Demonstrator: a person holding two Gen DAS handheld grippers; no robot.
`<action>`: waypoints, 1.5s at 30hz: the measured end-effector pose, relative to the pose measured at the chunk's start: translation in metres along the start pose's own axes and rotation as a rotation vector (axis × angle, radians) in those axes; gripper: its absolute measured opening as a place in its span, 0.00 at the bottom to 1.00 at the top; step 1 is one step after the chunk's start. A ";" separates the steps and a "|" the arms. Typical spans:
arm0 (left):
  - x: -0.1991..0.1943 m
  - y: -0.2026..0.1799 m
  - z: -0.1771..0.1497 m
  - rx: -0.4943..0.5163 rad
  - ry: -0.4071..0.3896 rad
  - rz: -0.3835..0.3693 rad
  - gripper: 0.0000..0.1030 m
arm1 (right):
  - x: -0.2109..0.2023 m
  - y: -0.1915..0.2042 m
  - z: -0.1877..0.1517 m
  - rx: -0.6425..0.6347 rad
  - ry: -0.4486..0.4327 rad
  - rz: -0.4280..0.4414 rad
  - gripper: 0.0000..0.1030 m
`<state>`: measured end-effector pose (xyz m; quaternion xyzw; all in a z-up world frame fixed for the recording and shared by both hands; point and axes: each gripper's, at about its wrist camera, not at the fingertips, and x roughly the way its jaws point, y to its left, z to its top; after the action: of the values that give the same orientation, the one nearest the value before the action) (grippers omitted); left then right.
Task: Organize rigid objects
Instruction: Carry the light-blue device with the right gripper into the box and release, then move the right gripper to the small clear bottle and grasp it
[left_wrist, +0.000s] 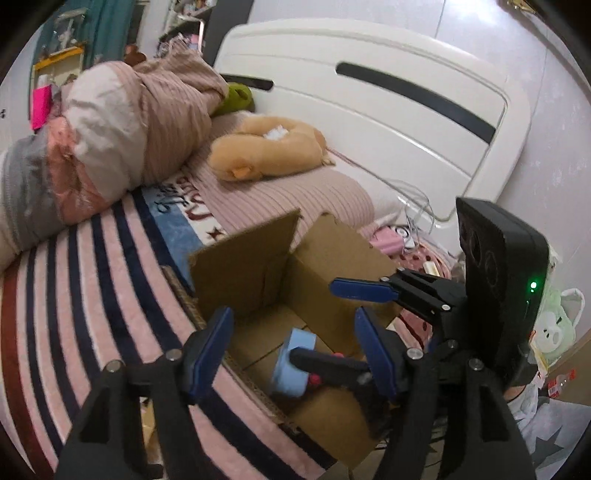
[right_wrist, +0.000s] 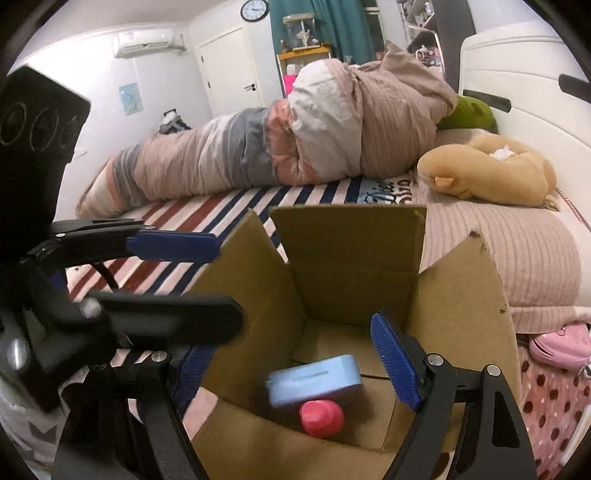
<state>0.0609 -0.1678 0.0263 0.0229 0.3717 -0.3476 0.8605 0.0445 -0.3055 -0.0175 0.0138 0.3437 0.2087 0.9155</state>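
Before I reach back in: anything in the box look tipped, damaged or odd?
Nothing damaged. The blue case stands on edge, tilted, in the cardboard box, with the pink item against it. Both tongs, left and right, hang open and empty.

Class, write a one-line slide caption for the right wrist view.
Open right claw above a cardboard box on the bed, holding a blue case and red object.

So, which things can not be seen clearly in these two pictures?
- Pink object in the cardboard box: right view, lower part behind the box's near wall.
- Blue case: left view, partly behind the right hand-held gripper.
- Clock: right view, cut by top edge.
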 end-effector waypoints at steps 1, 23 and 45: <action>-0.010 0.002 -0.001 -0.003 -0.019 0.012 0.64 | -0.002 0.001 0.002 0.001 -0.008 0.002 0.78; -0.160 0.186 -0.165 -0.387 -0.159 0.510 0.73 | 0.101 0.227 0.005 -0.361 0.171 0.339 0.75; -0.148 0.228 -0.218 -0.528 -0.136 0.482 0.73 | 0.231 0.240 -0.022 -0.363 0.406 0.234 0.22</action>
<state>-0.0063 0.1564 -0.0845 -0.1365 0.3746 -0.0273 0.9167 0.0973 0.0016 -0.1378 -0.1526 0.4729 0.3692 0.7853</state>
